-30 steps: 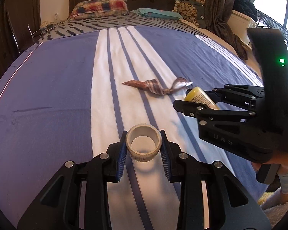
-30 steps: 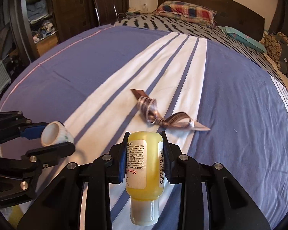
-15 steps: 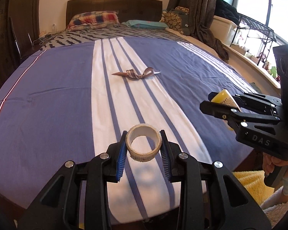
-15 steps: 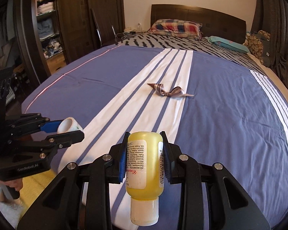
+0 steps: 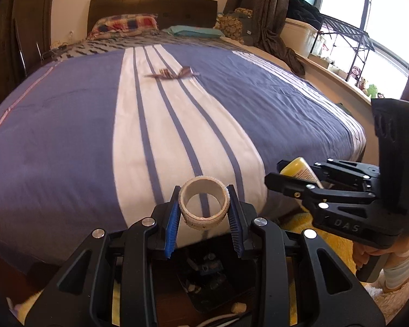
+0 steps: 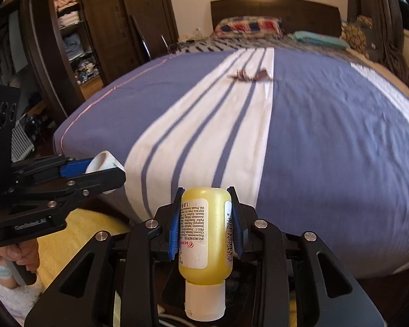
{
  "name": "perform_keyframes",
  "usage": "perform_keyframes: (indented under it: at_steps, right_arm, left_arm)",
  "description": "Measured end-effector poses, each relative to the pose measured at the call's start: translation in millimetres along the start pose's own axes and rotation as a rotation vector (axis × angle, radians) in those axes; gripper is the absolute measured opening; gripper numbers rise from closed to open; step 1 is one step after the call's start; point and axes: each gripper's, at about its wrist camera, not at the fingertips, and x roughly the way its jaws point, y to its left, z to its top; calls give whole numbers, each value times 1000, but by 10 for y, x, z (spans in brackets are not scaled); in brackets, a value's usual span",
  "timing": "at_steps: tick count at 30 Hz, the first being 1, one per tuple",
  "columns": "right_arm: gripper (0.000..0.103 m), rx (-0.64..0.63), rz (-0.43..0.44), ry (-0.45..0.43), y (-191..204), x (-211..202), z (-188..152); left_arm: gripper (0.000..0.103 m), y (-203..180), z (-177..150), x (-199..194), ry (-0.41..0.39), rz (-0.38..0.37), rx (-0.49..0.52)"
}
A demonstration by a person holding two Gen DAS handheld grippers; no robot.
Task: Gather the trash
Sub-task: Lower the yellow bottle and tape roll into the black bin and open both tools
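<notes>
My left gripper (image 5: 204, 209) is shut on a white tape roll (image 5: 203, 207), held past the foot edge of the bed. In the right wrist view the same left gripper (image 6: 106, 169) shows at the left with the tape roll (image 6: 103, 162) between its blue pads. My right gripper (image 6: 205, 218) is shut on a yellow lotion bottle (image 6: 204, 234), cap toward the camera. The left wrist view catches that right gripper (image 5: 291, 177) at the right, with the bottle (image 5: 300, 169) poking out. A crumpled brown wrapper (image 5: 171, 74) lies far up the bed on the white stripe, also the wrapper (image 6: 249, 76).
The bed (image 5: 68, 125) carries a blue cover with white stripes, pillows at the headboard. A yellow rug (image 6: 76, 231) lies on the floor below the bed's foot. A dark open container (image 5: 204, 275) with scraps sits under the left gripper. A wardrobe (image 6: 76, 41) stands left, a window ledge (image 5: 349, 81) right.
Both grippers have pulled back from the middle of the bed to beyond its foot edge, each keeping its item. The wrapper now lies far away, and floor and rug have come into view.
</notes>
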Motion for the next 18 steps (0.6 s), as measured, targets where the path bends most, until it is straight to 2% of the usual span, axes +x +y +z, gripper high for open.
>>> perform_keyframes:
  at_steps: [9,18]
  right_arm:
    - [31,107,-24,137,-91,365,-670]
    - [31,199,-31,255,-237,722,-1046]
  left_arm:
    - [31,23,-616,443,134,-41,-51]
    - [31,74,-1092,1015,300,-62,-89]
